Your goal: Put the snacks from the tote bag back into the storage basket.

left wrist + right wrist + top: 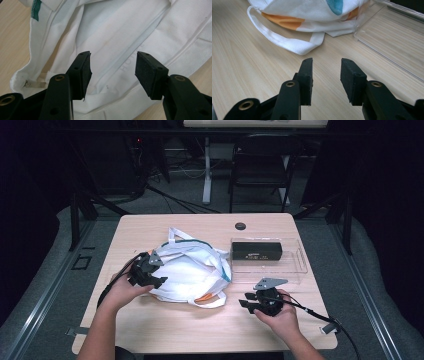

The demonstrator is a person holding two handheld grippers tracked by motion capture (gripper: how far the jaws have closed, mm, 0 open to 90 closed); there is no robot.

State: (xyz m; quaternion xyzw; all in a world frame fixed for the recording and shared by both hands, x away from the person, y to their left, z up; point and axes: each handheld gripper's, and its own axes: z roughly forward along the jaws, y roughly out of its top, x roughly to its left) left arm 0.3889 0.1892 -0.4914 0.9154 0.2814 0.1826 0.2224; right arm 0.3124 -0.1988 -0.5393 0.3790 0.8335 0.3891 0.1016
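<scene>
Had left gripper (112,72) parted over white bag (192,272), right gripper (325,80) parted, empty; bag ungrasped, grabbing left.

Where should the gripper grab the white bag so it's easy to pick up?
Probably the looped strap of the white bag. It lies flat on the table, sticking out toward the right gripper, whose jaws are open; come in low from that near side.
</scene>
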